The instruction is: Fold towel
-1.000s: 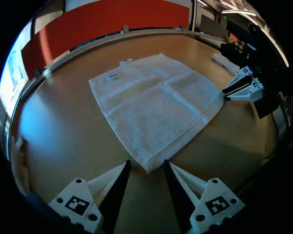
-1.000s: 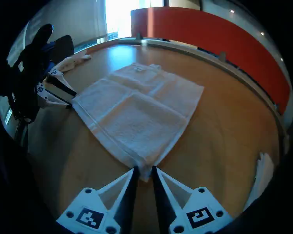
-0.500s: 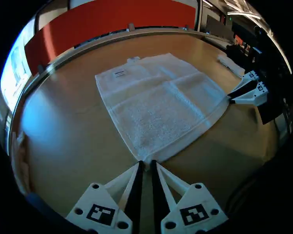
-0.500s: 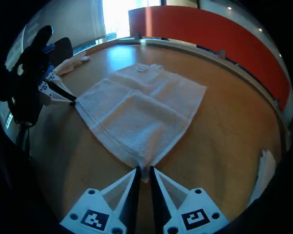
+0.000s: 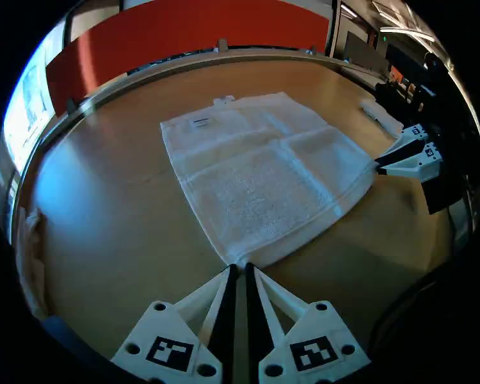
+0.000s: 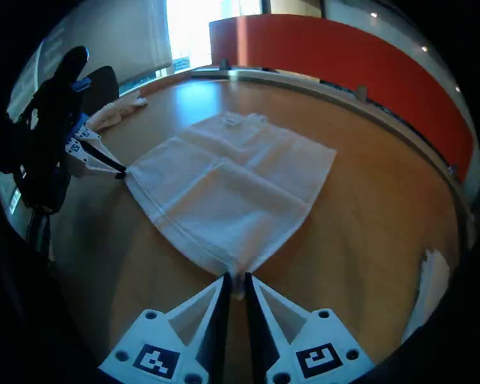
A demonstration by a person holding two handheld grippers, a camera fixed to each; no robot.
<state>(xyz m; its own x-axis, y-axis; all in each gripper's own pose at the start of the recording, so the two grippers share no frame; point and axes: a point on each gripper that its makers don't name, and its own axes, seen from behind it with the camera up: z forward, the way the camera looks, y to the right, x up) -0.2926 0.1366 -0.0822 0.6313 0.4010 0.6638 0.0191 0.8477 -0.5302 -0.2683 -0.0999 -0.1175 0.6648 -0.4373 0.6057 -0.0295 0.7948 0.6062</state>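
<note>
A: Where's the towel?
B: The towel (image 5: 265, 173) is spread flat on the wooden table (image 5: 112, 211). Crease lines split it into 4 panels. A small tag (image 5: 200, 123) sits near its far edge.

A: Left gripper?
B: The left gripper (image 5: 239, 269) is at the towel's near corner in the left gripper view. Its fingers are clenched to a thin slit with the corner pinched at the tips. The right gripper view shows it from the side (image 6: 116, 171), tips on the towel's left corner, low to the table.

A: Right?
B: Same story. The right gripper (image 6: 235, 280) has its fingers closed on the corner nearest it, and fabric runs down between them. In the left gripper view it sits at the towel's right corner (image 5: 379, 168).

A: So 2 corners are held?
B: Yes, 2 adjacent corners along 1 edge. The rest of the towel lies on the wood.

A: Anything else on the table?
B: A folded white cloth (image 5: 381, 115) lies well apart from the towel, past the right gripper. A crumpled cloth (image 6: 115, 112) lies beyond the left gripper. A red panel (image 5: 176, 32) runs behind the far table edge.
</note>
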